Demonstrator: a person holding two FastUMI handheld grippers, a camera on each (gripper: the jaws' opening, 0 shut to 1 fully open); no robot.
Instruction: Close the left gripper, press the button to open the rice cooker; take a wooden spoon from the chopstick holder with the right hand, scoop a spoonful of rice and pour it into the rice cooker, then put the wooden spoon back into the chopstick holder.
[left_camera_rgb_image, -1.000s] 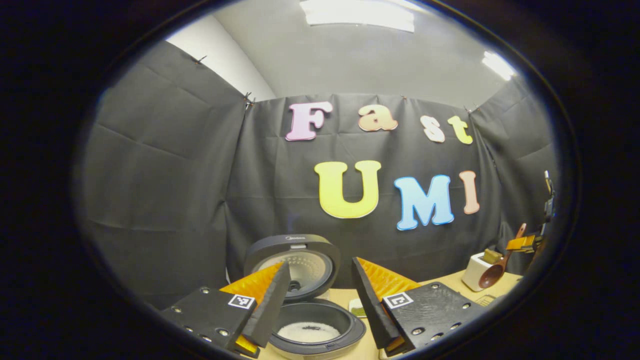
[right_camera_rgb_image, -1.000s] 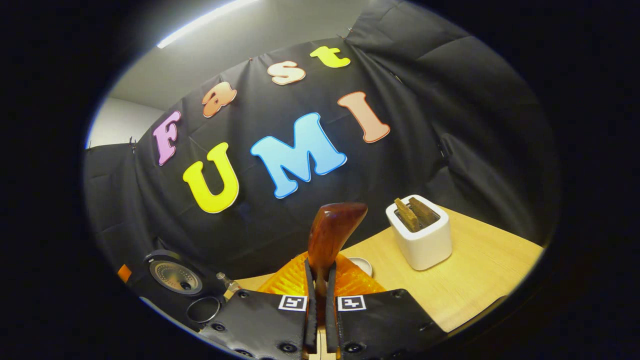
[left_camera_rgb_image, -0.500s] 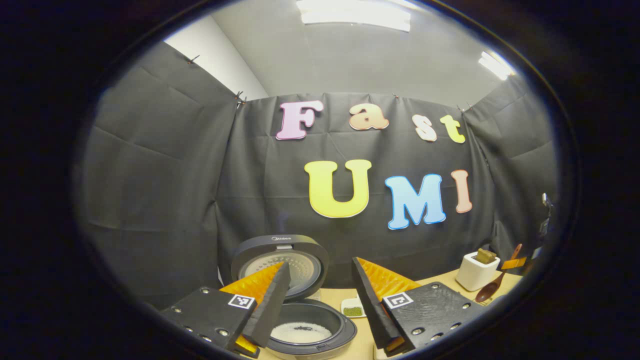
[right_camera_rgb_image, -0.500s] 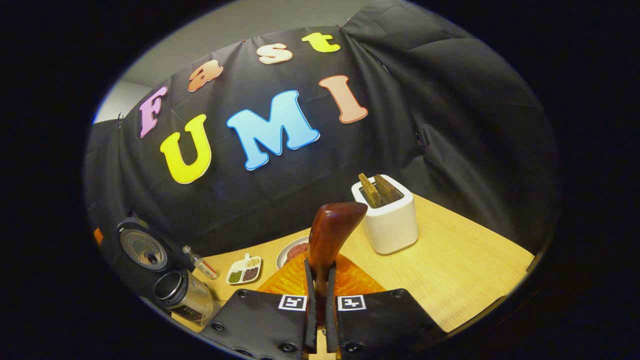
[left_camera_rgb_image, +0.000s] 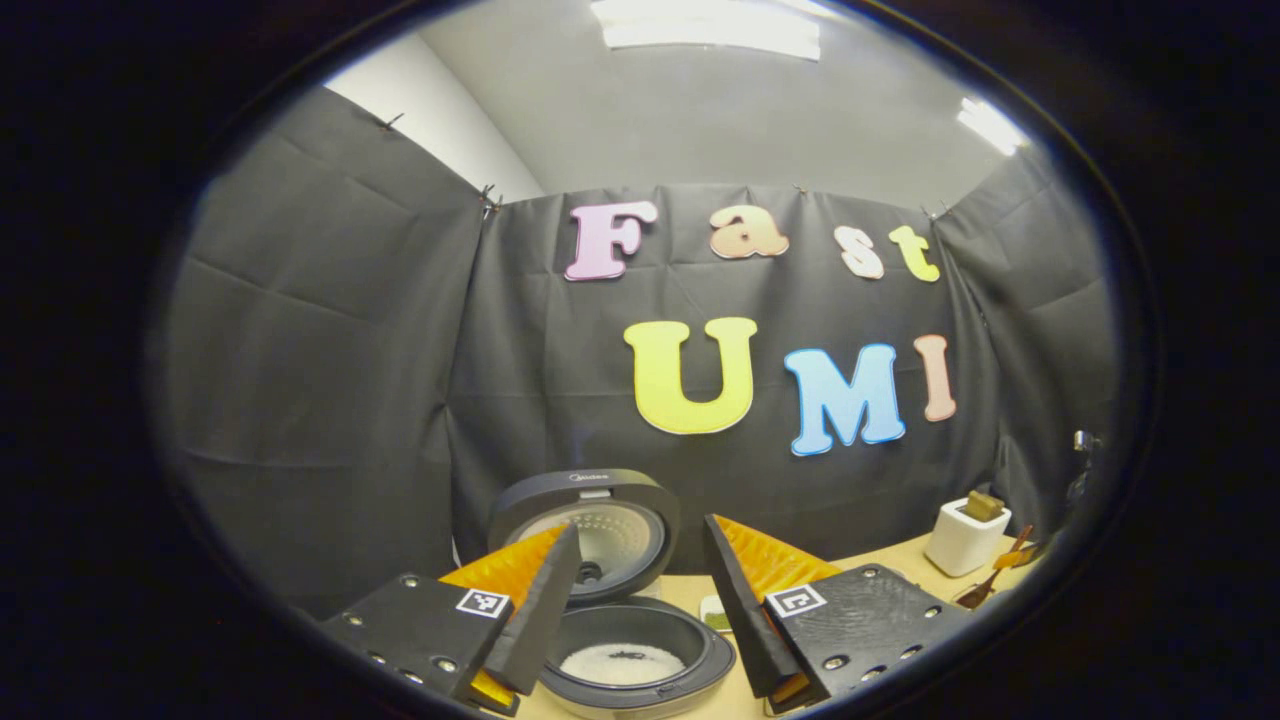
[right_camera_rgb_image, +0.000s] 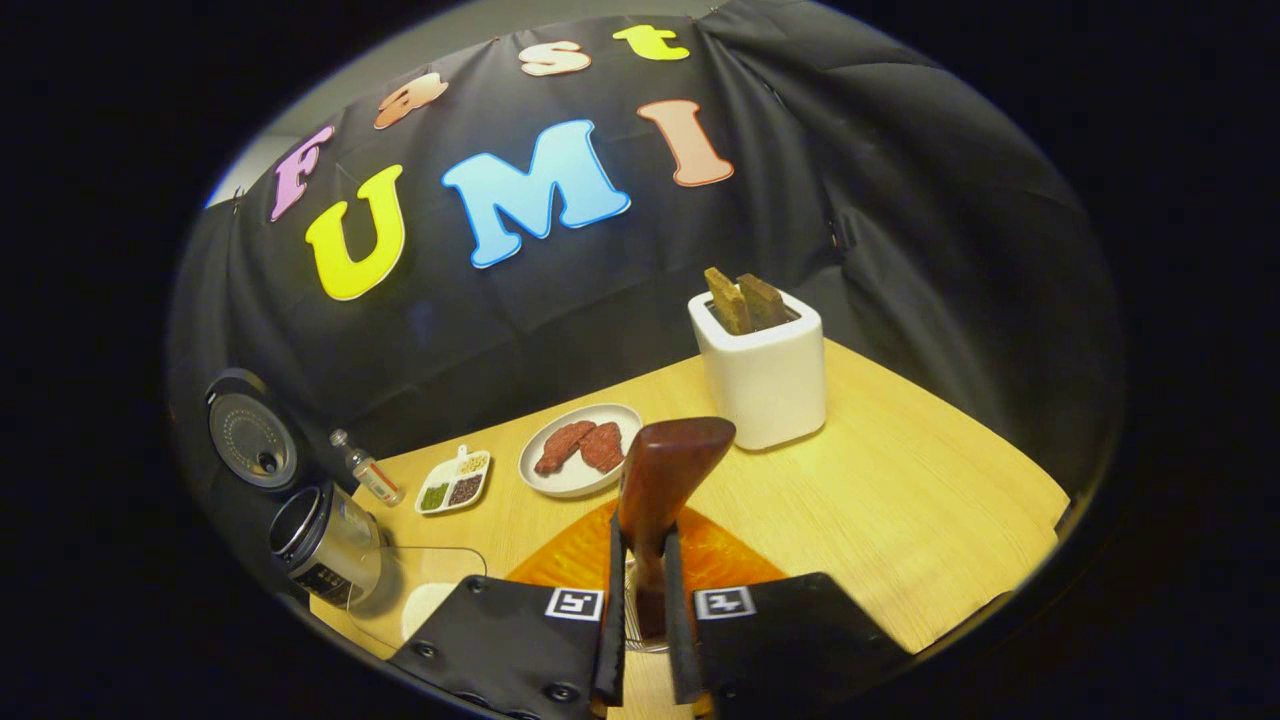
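Both R fingers (right_camera_rgb_image: 610, 640) on spoon (right_camera_rgb_image: 660, 480)

Ahead of my right gripper (right_camera_rgb_image: 640, 640): bare table (right_camera_rgb_image: 900, 520) to the right, passable | chopstick holder (right_camera_rgb_image: 762, 375) blocks straight on, meat plate (right_camera_rgb_image: 580, 462) just left of it | far left crowded: seed dish (right_camera_rgb_image: 455, 482), small bottle (right_camera_rgb_image: 366, 472), rice cooker (right_camera_rgb_image: 320, 545) with raised lid (right_camera_rgb_image: 245, 440) | left gripper (left_camera_rgb_image: 640, 620): open pot directly beneath, lid stands behind.
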